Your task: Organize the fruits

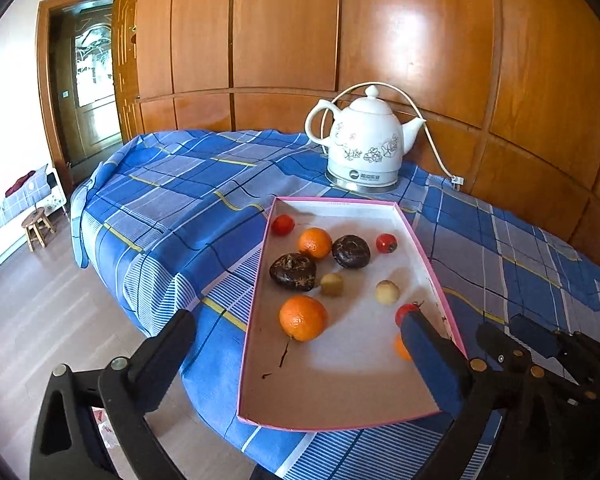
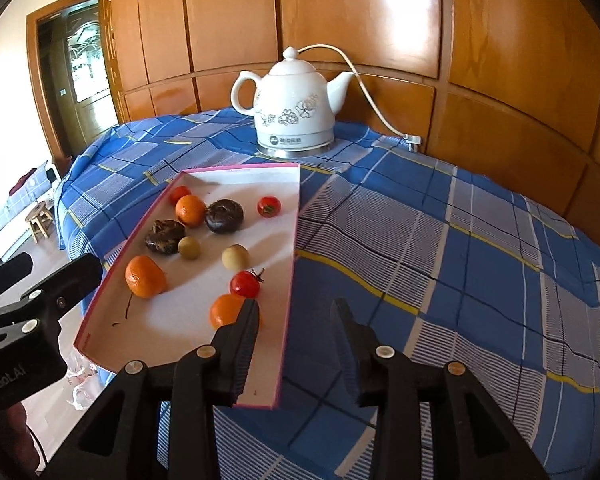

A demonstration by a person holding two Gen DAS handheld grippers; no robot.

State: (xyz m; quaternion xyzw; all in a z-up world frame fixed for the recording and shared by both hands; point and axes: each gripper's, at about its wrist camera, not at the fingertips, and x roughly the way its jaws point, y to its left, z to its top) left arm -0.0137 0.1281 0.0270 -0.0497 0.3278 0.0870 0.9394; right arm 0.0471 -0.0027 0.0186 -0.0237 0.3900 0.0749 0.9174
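Observation:
A shallow pink-rimmed box (image 1: pixel 260 280) (image 2: pixel 296 220) lies on the blue plaid cloth. It holds loose oranges (image 1: pixel 315 243) (image 2: pixel 145 276), two dark brown fruits (image 1: pixel 293 272) (image 2: pixel 224 216), small red tomatoes (image 1: pixel 386 243) (image 2: pixel 245 283) and two pale yellow fruits (image 1: pixel 387 292) (image 2: pixel 235 257). My left gripper (image 1: pixel 297 317) stands wide open over the box's near half, its fingers either side of an orange (image 1: pixel 303 318) without touching it. My right gripper (image 2: pixel 295 307) is open, straddling the box's right wall with a gap on both sides. Its left finger hides part of an orange (image 2: pixel 226 311).
A white flowered kettle (image 1: pixel 362 148) (image 2: pixel 290 112) with a cord stands behind the box, against the wooden panel wall. The cloth drops off at the left to a bare floor with a small stool (image 1: pixel 38 224). Plaid cloth stretches to the right of the box.

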